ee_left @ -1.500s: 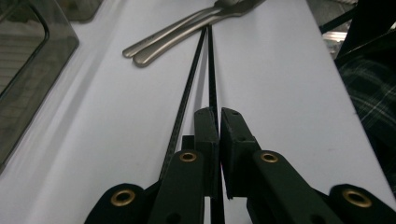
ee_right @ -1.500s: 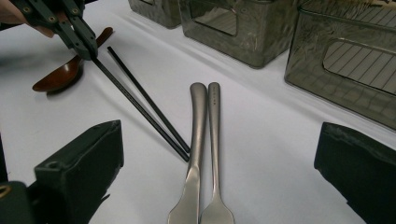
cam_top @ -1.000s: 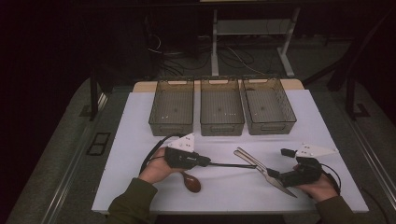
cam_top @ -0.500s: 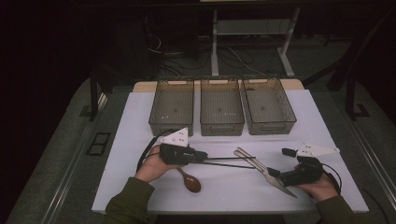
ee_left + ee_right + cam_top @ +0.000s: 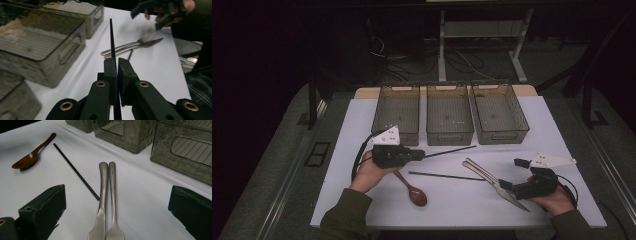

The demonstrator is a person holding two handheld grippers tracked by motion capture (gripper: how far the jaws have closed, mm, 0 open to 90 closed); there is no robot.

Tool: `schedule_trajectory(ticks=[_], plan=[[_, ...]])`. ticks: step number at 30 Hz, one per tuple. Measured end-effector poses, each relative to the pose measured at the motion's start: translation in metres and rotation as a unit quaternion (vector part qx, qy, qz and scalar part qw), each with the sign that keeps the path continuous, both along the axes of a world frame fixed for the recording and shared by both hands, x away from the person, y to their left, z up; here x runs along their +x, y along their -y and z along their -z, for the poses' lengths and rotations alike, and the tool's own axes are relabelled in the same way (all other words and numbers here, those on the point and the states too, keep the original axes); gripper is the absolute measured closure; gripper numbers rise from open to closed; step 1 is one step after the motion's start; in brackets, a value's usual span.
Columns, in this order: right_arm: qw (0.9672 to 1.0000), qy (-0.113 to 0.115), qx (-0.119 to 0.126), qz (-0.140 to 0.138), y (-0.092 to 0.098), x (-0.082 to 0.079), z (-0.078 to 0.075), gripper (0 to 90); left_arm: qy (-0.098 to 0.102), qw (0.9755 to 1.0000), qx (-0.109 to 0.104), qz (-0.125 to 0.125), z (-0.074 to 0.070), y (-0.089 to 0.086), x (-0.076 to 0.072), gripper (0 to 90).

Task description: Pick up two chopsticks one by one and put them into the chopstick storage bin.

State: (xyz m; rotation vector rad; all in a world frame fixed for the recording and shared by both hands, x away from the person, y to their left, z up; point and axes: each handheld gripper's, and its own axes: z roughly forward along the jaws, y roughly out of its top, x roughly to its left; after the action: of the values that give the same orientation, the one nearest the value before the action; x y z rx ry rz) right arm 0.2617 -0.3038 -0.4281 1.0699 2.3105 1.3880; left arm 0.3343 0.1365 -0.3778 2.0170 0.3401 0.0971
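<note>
Left gripper: the black two-jaw left gripper [image 5: 419, 155] has its jaws clamped on one thin black chopstick [image 5: 451, 150], pinched near its end; in the left gripper view the pads press it from both sides [image 5: 117, 68].
Held chopstick: it juts from the jaw tips towards the middle clear plastic bin [image 5: 449, 114], its far tip just short of that bin's near wall.
Change from earlier: a second ago the held stick ran low, level with the second one; now the left hand [image 5: 371, 172] has come up and back towards the left clear plastic bin [image 5: 396, 113], and the stick slants above the white table top [image 5: 362, 120].
Right gripper: the black right gripper [image 5: 507, 186] has kept its place, jaws wide apart and holding nothing [image 5: 115, 215].
Second chopstick: the other thin black chopstick [image 5: 446, 175] lies flat on the table, nearer the person than the middle bin, apart from the held one.
Cutlery: a steel knife [image 5: 102, 202] and a steel fork [image 5: 113, 200] lie side by side, touching, between the right gripper's open jaws, in front of the right clear plastic bin [image 5: 498, 112].
Spoon: a brown wooden spoon [image 5: 412, 190] lies just beside the left hand, in front of the left bin.
View difference: the right gripper view shows knife and fork as two separate pieces; the high view blends them. The left gripper view shows the right gripper [image 5: 160, 10] beyond the stick's tip.
</note>
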Motion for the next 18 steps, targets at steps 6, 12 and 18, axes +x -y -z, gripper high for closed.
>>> schedule_trajectory(ticks=[6,12,18], plan=[[1.0,0.001,0.001,0.001,0.0,0.0,0.0,1.0,0.005,0.9992,-0.002,-0.04,-0.009,-0.01,0.007,85.2],[1.0,0.001,0.001,0.003,0.0,0.001,0.0,1.0,0.016,0.9971,-0.016,-0.073,-0.023,-0.023,0.02,85.2],[1.0,0.0,0.001,0.003,0.0,0.001,0.0,1.0,0.026,0.9938,-0.018,-0.107,-0.035,-0.027,0.038,85.2]])
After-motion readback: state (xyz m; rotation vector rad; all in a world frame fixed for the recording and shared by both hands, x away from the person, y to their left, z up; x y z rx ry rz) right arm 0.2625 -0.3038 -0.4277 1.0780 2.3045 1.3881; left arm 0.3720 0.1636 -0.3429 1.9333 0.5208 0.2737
